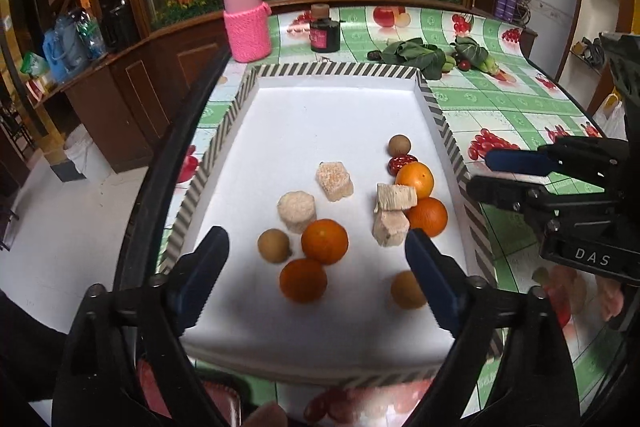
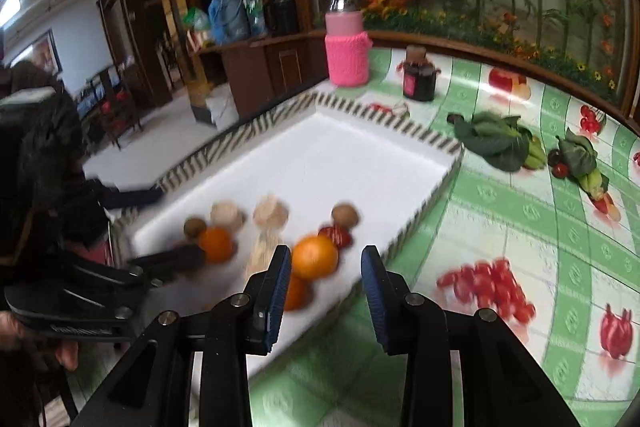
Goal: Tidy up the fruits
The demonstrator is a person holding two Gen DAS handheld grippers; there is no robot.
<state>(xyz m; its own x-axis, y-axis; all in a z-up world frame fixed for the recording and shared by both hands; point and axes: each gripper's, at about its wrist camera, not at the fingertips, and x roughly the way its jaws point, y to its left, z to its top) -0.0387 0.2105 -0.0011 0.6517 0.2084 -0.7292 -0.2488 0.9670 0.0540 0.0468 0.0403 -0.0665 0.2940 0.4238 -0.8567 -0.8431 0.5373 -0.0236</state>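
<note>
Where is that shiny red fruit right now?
In the left wrist view, the shiny red fruit lies inside the striped tray, near its right wall, between a brown round fruit and an orange.

Upper half of tray (image 1: pixel 336 115) is bare white floor, room to pass. Lower half crowded: oranges (image 1: pixel 325 241), pale blocks (image 1: pixel 297 211), brown fruits (image 1: pixel 273 245). Striped rim (image 1: pixel 440 123) fences every side. Pink bottle (image 1: pixel 245 23) and dark jar (image 1: pixel 324 29) block the counter (image 1: pixel 520 107) beyond the top edge.

table (image 1: pixel 500 107): green fruit-print cloth
on it: white tray (image 1: pixel 336 83), pink bottle (image 1: pixel 246 23), dark jar (image 1: pixel 325 31), leafy greens (image 1: pixel 416 55)
</note>
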